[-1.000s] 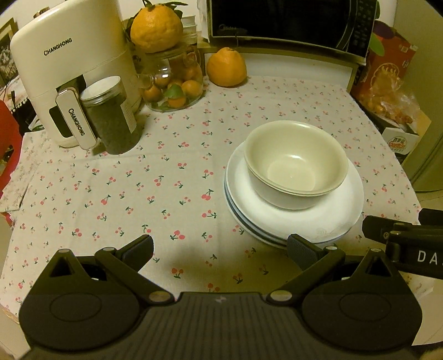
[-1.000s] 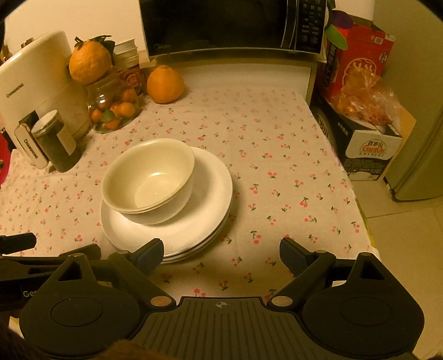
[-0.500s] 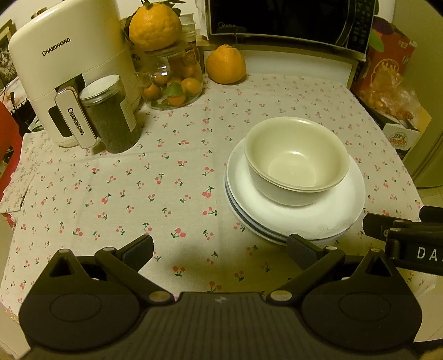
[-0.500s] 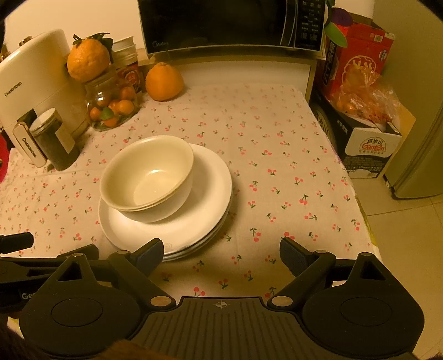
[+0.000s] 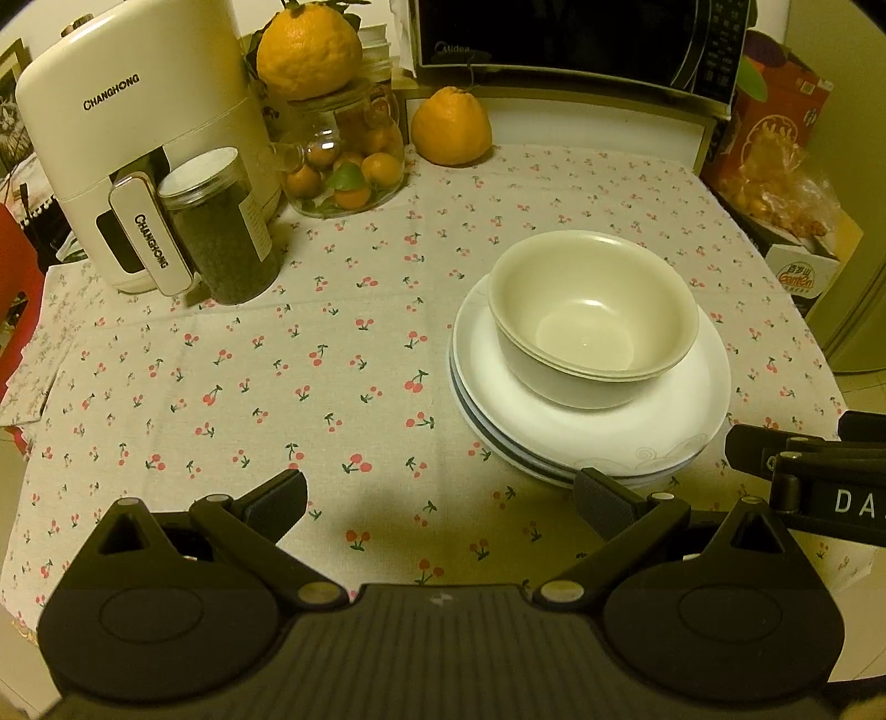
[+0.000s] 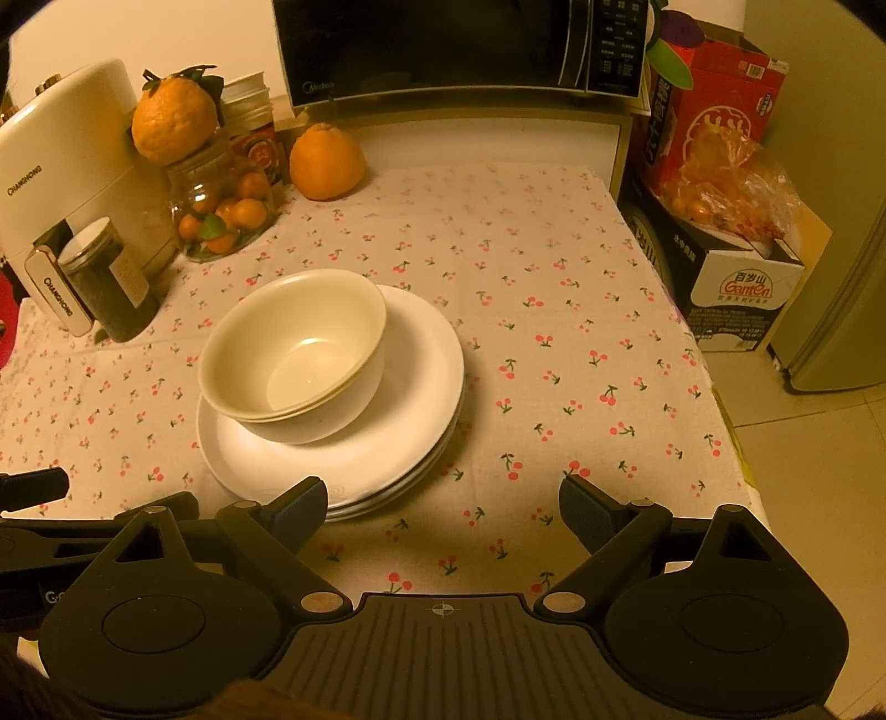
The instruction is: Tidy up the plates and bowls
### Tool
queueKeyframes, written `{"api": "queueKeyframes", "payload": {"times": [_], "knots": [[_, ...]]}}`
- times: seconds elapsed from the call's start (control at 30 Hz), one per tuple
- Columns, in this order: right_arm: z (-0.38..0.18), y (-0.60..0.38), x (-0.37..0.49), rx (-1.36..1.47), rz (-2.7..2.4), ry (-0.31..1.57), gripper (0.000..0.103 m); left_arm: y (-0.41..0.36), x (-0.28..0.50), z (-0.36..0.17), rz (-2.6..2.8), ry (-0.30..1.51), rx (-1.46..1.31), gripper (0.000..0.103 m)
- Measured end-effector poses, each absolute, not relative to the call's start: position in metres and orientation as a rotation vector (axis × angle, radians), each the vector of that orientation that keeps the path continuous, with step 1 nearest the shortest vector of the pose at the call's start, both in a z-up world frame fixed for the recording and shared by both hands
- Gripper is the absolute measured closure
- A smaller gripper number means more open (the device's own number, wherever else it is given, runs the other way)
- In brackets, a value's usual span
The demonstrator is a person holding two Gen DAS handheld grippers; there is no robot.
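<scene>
On the cloth [image 6: 554,310], at one o'clock from left gripper [image 5: 440,498] and eleven from right gripper [image 6: 437,501]: bowls [image 6: 293,354] nested atop stacked plates [image 6: 398,443], likely to save room. Both sets of jaws spread wide, holding nothing.

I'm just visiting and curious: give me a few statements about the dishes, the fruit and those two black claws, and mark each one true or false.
1. The bowls sit nested on top of the stack of plates. True.
2. The left gripper is clamped on a plate. False: its jaws stand wide apart with only tablecloth between them.
3. A big orange fruit rests on top of the glass jar. True.
4. The right gripper holds a bowl. False: it is open and holds nothing.
5. The dark canister stands on the plates. False: it stands on the tablecloth beside the white appliance.
</scene>
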State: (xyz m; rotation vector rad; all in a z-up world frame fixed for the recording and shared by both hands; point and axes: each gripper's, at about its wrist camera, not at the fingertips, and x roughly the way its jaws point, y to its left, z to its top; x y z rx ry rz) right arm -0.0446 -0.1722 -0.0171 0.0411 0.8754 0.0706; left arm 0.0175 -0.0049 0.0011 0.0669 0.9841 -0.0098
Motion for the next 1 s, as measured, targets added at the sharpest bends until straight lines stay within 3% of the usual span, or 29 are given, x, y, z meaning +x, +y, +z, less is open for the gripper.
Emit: {"api": "queueKeyframes", "payload": {"times": [1.0], "knots": [[-0.0178, -0.172, -0.0443, 0.041, 0.072, 0.877, 0.01, -0.0024, 0.0162, -0.002, -0.01, 0.991, 0.071, 0.0]]}}
